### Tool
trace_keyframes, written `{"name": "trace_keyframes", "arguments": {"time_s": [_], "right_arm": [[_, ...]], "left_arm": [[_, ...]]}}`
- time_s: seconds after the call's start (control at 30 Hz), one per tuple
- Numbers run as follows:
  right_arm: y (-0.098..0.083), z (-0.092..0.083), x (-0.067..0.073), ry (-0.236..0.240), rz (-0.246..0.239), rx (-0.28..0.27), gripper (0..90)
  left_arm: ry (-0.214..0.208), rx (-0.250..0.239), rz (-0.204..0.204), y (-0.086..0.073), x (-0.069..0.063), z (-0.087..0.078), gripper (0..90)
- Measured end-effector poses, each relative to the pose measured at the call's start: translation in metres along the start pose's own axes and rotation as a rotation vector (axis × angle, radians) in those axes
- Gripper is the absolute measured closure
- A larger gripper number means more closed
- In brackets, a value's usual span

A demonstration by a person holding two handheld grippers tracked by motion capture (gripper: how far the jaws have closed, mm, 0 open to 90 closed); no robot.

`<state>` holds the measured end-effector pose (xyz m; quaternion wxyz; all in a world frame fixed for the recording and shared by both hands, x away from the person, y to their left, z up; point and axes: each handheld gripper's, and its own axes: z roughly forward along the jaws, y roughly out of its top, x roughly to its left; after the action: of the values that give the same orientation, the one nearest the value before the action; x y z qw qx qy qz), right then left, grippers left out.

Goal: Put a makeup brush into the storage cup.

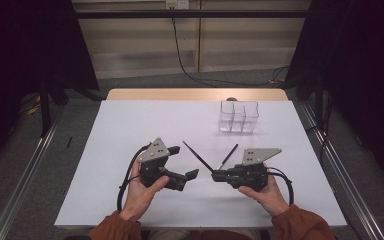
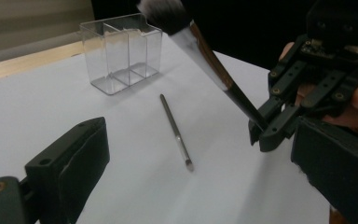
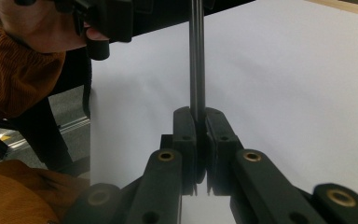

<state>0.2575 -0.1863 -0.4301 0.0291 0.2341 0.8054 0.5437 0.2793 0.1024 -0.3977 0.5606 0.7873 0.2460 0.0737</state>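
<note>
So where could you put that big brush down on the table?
The left half of the table is bare, from its far edge to the left hand-held gripper. The near strip by the hands is free too. It is crowded between the clear box, the thin brush and the right hand-held gripper.

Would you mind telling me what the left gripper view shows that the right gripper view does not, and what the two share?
Left gripper view alone: the clear divided organizer, the thin brush lying flat on the table, and the bristle head of the large brush. Right gripper view alone: the right gripper jaws seen from behind, clamped on that brush's handle, plus an orange sleeve. Both share the white table, the large brush's dark handle and the right gripper.
</note>
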Motion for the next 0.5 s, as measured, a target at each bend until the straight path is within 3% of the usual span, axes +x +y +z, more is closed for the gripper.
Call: {"name": "trace_keyframes", "arguments": {"time_s": [0.13, 0.3, 0.4, 0.5], "right_arm": [[0.0001, 0.0009, 0.0004, -0.001, 0.000, 0.000, 84.2], [-0.0005, 0.0020, 0.0004, -0.001, 0.000, 0.006, 84.2], [-0.0008, 0.0032, 0.0008, 0.000, 0.000, 0.008, 84.2], [-0.0009, 0.0034, 0.0009, -0.001, -0.002, 0.008, 84.2]], "left_arm": [[-0.033, -0.028, 0.002, 0.0029, 0.0001, 0.0028, 5.6], [-0.029, -0.024, 0.002, 0.0042, 0.0002, 0.0063, 7.0], [-0.021, -0.021, 0.013, 0.0040, 0.0000, 0.0075, 15.3], [-0.032, -0.025, -0.016, 0.0049, 0.0017, 0.0078, 27.4]]}}
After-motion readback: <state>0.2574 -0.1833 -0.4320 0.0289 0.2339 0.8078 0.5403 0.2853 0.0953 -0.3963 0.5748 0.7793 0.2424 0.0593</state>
